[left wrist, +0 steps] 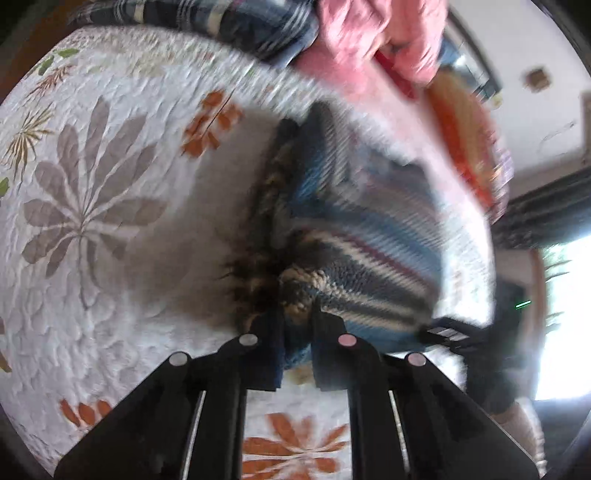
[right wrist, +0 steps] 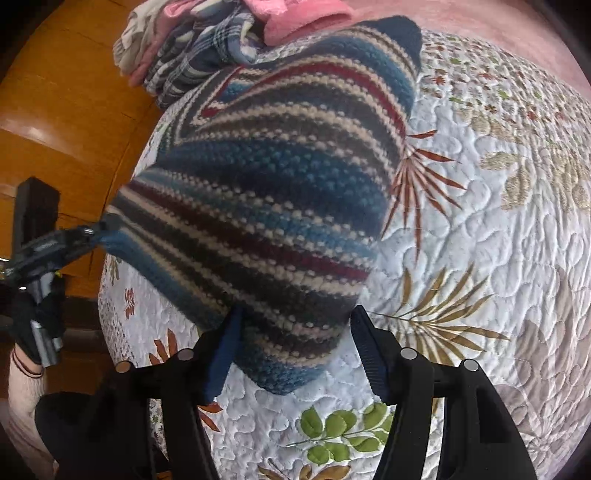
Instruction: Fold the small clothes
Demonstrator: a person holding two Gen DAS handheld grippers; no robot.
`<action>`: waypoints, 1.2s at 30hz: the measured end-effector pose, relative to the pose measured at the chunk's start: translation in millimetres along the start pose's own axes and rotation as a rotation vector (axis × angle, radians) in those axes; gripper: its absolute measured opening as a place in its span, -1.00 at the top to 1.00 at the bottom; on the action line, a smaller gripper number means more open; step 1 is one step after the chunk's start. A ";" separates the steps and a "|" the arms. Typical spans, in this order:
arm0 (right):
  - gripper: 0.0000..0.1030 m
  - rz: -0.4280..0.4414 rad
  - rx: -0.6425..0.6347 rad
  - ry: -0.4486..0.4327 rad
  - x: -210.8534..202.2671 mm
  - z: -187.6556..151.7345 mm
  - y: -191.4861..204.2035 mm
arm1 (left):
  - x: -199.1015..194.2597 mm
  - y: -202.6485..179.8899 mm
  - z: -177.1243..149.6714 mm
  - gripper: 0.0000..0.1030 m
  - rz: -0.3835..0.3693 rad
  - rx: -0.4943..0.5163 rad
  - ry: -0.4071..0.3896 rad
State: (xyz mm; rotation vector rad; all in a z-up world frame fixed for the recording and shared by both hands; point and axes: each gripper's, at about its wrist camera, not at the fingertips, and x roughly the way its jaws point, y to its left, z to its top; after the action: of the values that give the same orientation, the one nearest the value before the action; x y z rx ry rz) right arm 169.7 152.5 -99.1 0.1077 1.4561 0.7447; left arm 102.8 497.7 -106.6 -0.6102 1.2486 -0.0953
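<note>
A small knitted garment (left wrist: 351, 229) with blue, cream, grey and maroon stripes is lifted partly off the quilted floral bedspread (left wrist: 110, 184). My left gripper (left wrist: 293, 314) is shut on a bunched, fringed edge of it. The right wrist view shows the same striped knit (right wrist: 266, 192) spread wide, its lower corner lying between the fingers of my right gripper (right wrist: 298, 314), which stand far apart and open. At the left of that view, the left gripper (right wrist: 74, 236) pinches the garment's far corner. The view from the left wrist is motion-blurred.
A pile of other clothes, navy plaid (right wrist: 192, 55) and pink (right wrist: 306, 18), lies at the far end of the bedspread (right wrist: 480, 240). Wooden flooring (right wrist: 55, 110) runs beside the bed on the left. A gloved hand (right wrist: 33, 325) holds the left gripper.
</note>
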 end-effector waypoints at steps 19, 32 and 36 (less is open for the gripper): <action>-0.19 -0.021 -0.014 0.031 6.5 -4.7 -2.0 | -21.0 -10.2 42.0 0.14 -0.095 -0.006 -0.090; -0.19 -0.007 -0.002 0.039 10.5 -6.1 -11.3 | 40.6 -29.5 72.1 0.78 0.045 0.083 -0.052; -0.19 -0.013 -0.011 0.040 10.9 -6.6 -10.1 | 45.1 -10.8 72.4 0.72 -0.013 0.043 -0.040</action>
State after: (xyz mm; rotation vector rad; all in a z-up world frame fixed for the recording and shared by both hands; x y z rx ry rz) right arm 166.9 147.9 -114.4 0.0751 1.4895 0.7473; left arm 186.3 498.6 -127.0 -0.5802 1.2011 -0.1200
